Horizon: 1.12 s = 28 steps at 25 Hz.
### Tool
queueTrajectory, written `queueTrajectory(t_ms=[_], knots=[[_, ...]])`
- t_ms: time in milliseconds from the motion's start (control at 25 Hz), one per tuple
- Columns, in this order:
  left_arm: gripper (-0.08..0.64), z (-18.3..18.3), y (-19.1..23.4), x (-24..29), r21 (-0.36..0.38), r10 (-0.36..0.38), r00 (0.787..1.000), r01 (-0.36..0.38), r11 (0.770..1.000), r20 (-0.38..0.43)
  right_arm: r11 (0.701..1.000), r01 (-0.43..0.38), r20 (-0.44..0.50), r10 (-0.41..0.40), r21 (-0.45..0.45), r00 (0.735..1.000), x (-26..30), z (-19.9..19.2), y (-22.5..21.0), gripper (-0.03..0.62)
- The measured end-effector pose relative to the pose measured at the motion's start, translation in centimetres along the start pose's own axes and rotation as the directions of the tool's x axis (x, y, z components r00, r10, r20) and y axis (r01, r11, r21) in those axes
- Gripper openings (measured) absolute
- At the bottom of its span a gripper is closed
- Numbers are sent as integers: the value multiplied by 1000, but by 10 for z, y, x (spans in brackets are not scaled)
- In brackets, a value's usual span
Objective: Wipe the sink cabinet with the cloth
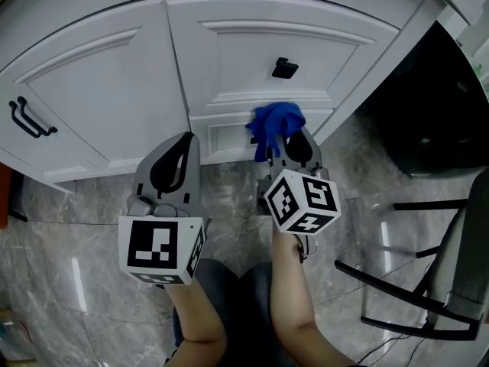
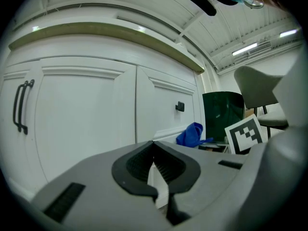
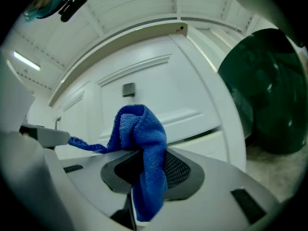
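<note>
My right gripper (image 1: pixel 284 145) was clamped on the blue cloth (image 1: pixel 275 122), which bunched up above the jaws and hung down between the pads. In the head view the cloth sat just right of centre, against the white sink cabinet (image 1: pixel 99 90), directly below the small black knob (image 1: pixel 284 68); I could not tell how firmly it pressed on the panel. My left gripper (image 1: pixel 183 142), lower left of centre, had its jaws closed tip to tip with nothing between them, pointing at the cabinet's base above the marble floor (image 1: pixel 76 228).
</note>
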<state>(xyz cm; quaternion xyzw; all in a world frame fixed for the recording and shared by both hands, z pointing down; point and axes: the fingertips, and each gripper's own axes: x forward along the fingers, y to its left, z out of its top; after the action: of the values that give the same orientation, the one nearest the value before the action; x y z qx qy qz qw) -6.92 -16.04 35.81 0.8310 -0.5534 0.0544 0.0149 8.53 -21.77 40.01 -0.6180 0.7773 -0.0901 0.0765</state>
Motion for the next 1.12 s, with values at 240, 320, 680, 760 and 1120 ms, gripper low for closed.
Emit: queueTrajectory(t_ms=[240,320,680,760,1120], knots=[[3,1,6,-6,-3,13,1000,-13,1000,0,972,-235,-105,234,3,967,11,-47,93,115],[3,1,11,-8,-7,23,1000,-23,1000,3,966,-259,-140,257,0,956,14,-62,103,115],[3,1,15,-11,-25,21,1000,-21,999,14,935,-321,-205,288,-149,935,21,-92,121,115],[3,2,15,-11,-27,22,1000,-22,999,15,933,-321,-207,286,-164,936,23,-92,122,115],[3,4,11,-11,-21,18,1000,-17,1000,15,916,-349,-210,308,-198,928,23,-92,120,115]])
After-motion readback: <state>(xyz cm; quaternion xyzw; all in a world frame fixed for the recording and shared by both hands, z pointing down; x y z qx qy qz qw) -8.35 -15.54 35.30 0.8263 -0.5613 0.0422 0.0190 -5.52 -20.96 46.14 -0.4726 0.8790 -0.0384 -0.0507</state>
